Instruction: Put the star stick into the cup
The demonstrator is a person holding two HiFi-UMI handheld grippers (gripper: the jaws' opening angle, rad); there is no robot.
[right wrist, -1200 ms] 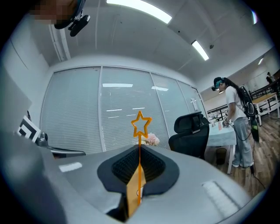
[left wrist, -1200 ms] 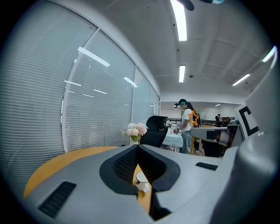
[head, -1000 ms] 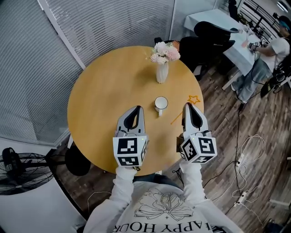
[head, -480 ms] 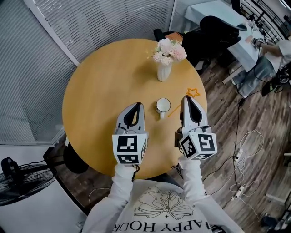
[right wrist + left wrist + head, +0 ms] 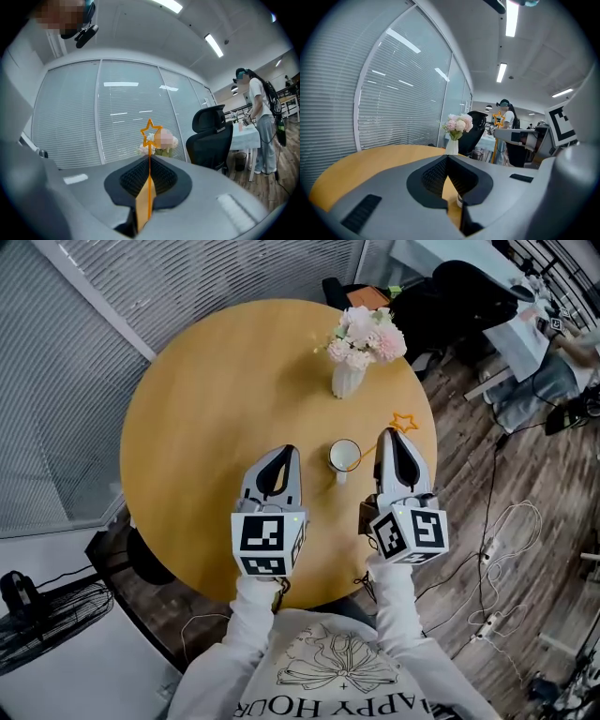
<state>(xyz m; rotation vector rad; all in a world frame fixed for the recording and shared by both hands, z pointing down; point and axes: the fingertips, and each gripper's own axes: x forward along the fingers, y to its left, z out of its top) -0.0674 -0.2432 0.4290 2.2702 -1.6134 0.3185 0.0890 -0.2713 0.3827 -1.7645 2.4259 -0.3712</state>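
Observation:
The orange star stick (image 5: 404, 421) is pinched in my right gripper (image 5: 391, 435), which is shut on its shaft. Its star (image 5: 150, 131) stands up beyond the jaw tips, and its lower end slants down-left over the rim of the white cup (image 5: 344, 455). The cup stands on the round wooden table (image 5: 206, 399), just left of my right gripper. My left gripper (image 5: 284, 452) hovers to the cup's left, shut with nothing in it (image 5: 447, 157). In the left gripper view the star (image 5: 497, 117) shows at the right.
A white vase of pink flowers (image 5: 354, 352) stands on the table behind the cup. Black office chairs (image 5: 450, 296) and a person at a desk are at the upper right. Cables lie on the wood floor (image 5: 506, 531). A fan (image 5: 37, 610) is at the lower left.
The right gripper has carried the stick leftward: its lower end, earlier right of the cup, now lies over the cup's rim. The left gripper has kept its place beside the cup.

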